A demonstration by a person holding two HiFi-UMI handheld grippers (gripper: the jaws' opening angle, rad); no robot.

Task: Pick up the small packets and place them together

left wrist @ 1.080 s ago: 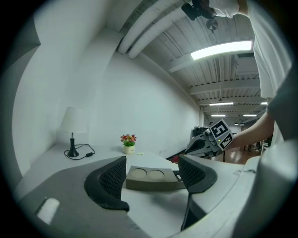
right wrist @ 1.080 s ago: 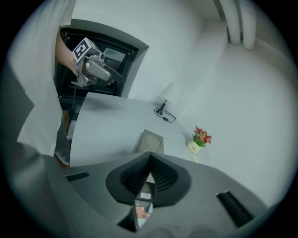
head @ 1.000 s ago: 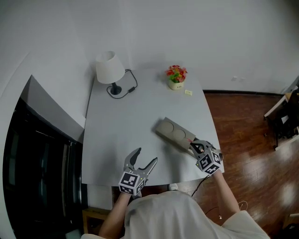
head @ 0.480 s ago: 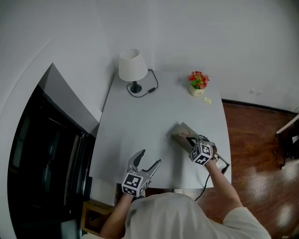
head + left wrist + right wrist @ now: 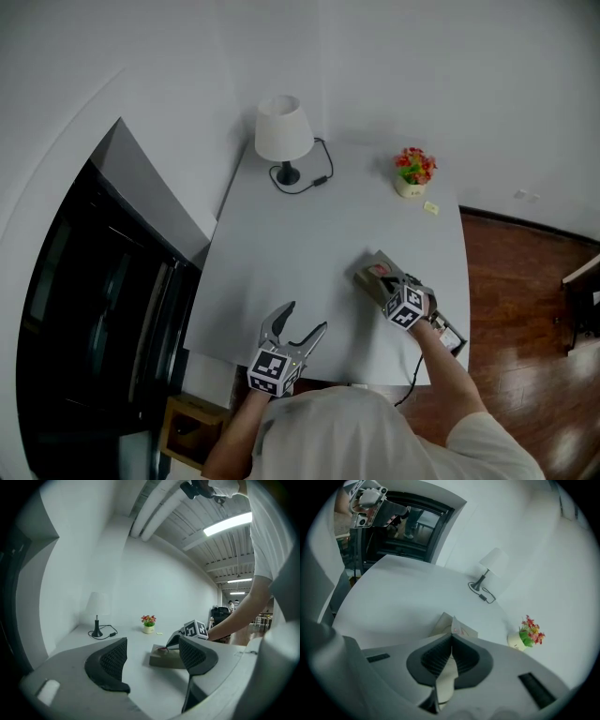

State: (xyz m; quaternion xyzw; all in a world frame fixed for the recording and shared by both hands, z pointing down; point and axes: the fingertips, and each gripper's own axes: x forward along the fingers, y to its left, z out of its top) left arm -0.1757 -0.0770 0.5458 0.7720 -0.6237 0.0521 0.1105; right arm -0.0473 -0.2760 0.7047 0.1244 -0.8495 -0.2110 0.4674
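Head view shows your right gripper [image 5: 385, 277] over the near right part of the smooth white table [image 5: 300, 234], just above one end of a flat grey-brown block [image 5: 365, 280]. Its jaws are pressed together on a small packet [image 5: 446, 679]. The packet is thin, flat and pale, with a bit of red at its far tip. It stands on its edge between the black ribbed pads, and its long side runs the same way as the jaws. The red tip sticks out past them and points down at the block. You cannot tell if the tip touches the block. Your left gripper [image 5: 304, 323] hangs at the near edge of the table, well apart from the block. Its jaws are apart and have just been closing a little, with nothing between the bumpy black pads. A white lamp [image 5: 283, 131] and a small pot of red flowers [image 5: 413, 171] stand at the far side.
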